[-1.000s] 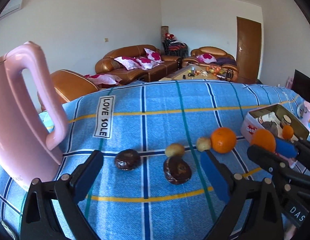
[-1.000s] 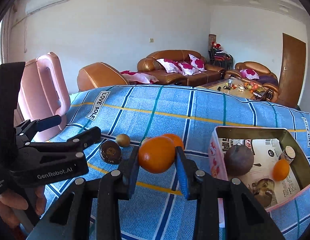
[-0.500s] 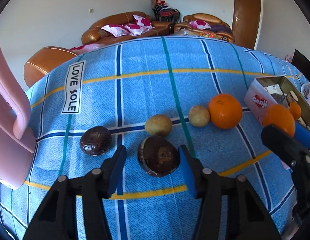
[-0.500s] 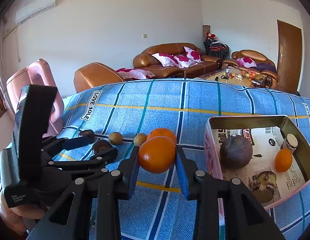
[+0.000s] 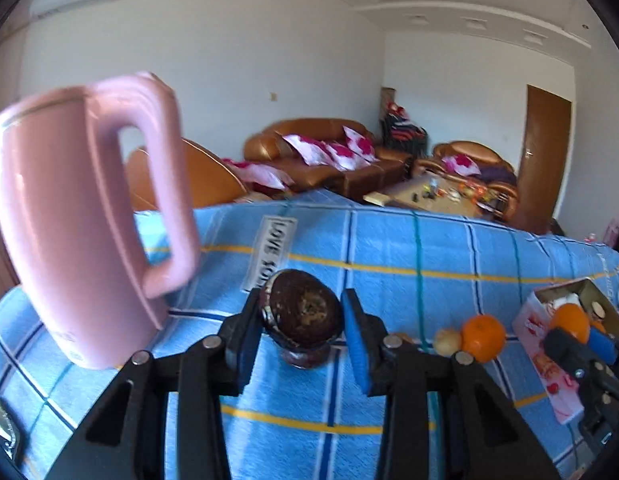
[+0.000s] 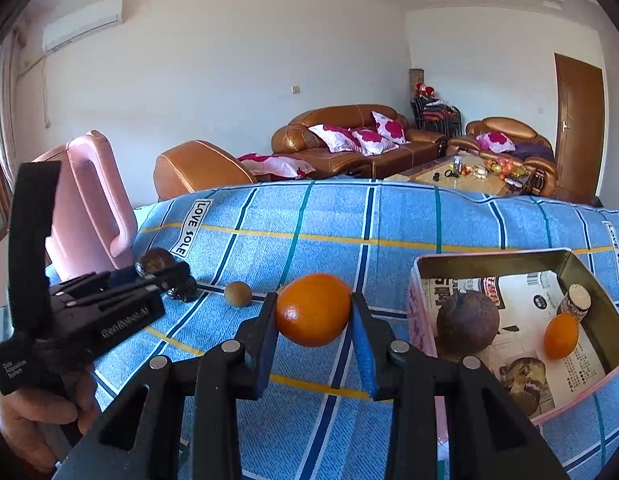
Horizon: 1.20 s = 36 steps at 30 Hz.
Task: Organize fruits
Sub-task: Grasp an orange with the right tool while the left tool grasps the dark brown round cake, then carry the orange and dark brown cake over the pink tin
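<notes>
Lifted since earlier, left claw [image 5: 301, 326] grips dark, seemingly wrinkled fruit [image 5: 303, 314].

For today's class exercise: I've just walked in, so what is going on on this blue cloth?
A person is sorting fruit with two hand-held grippers. The left gripper is clamped on a dark brown fruit, lifted above another dark fruit near the pink jug. The right gripper holds an orange beside the open box, which already contains some fruit. A second orange remains on the cloth.
</notes>
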Tool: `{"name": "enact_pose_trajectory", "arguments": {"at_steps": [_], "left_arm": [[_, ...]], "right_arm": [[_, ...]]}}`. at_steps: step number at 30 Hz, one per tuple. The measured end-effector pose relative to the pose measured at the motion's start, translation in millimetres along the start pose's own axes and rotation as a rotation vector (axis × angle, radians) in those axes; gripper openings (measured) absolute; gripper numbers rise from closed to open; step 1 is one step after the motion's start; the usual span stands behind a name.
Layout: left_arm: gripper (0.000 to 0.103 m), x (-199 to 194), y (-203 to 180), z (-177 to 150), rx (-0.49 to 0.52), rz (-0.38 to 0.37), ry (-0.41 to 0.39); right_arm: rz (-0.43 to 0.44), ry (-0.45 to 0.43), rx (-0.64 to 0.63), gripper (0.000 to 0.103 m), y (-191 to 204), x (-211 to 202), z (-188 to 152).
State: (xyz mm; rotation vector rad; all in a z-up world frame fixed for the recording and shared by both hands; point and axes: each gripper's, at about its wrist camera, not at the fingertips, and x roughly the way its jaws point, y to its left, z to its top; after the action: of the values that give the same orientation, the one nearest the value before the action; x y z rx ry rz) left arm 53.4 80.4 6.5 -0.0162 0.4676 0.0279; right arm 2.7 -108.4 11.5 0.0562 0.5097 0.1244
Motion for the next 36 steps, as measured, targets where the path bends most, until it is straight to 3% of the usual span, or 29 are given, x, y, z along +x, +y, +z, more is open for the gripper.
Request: {"name": "enact_pose_trajectory", "arguments": {"at_steps": [3, 7, 14, 36], "left_arm": [[0.040, -2.5, 7.2, -1.3, -0.012, 0.077, -0.033], [0.040, -6.9, 6.7, -3.6, -0.017, 0.088, -0.049], [0.040, -19.4, -23.0, -7.8, 0.059, 0.074, -0.072], [0.040, -37.7, -36.1, -17.5, 0.046, 0.071, -0.069]], "right_arm": [[-0.012, -0.053, -0.017, 0.037, 0.7, -6.7, 1.5], [-0.014, -0.086, -0.028, 0.037, 2.0, -8.0, 2.9], [-0.015, -0.096, -0.044, 0.037, 5.2, -9.3, 2.2], [-0.069, -0.086, -0.047, 0.037, -0.8, -24.2, -5.2]]}}
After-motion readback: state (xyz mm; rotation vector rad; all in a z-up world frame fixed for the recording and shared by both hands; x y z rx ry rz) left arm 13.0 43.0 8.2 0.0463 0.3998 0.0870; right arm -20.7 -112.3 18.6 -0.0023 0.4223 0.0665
